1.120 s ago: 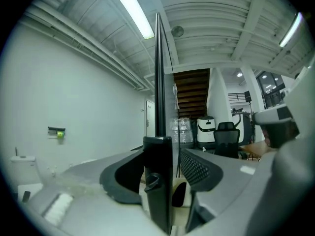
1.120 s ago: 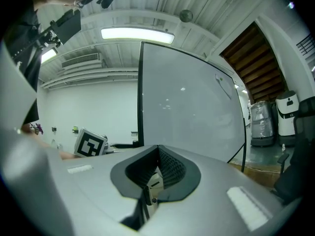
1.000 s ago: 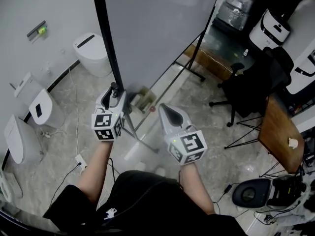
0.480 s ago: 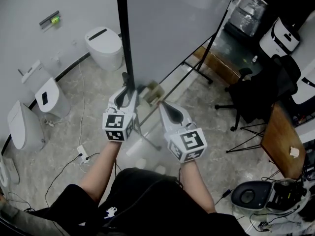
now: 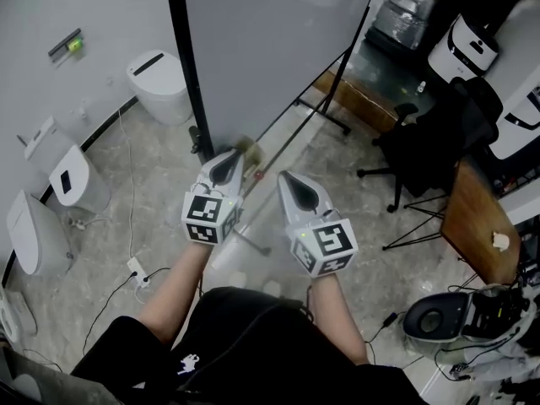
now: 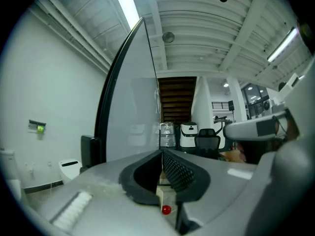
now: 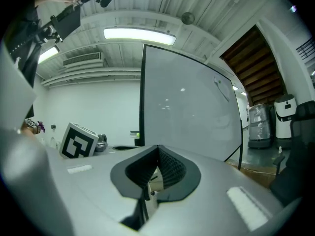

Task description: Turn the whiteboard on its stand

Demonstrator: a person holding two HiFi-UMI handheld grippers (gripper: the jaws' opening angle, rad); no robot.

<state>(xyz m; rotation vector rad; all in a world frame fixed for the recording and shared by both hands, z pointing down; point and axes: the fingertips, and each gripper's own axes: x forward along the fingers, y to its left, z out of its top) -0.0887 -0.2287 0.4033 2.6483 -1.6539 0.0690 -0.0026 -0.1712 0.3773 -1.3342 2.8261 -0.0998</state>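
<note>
Whiteboard | left gripper jaws together at its lower edge, probably to push it round | right gripper closed, empty, waiting just below

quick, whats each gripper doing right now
left gripper: closed, nothing visible between its jaws
right gripper: closed, nothing visible between its jaws

The whiteboard is a large grey-white panel in a black frame, standing upright on its black metal stand on the floor.
</note>
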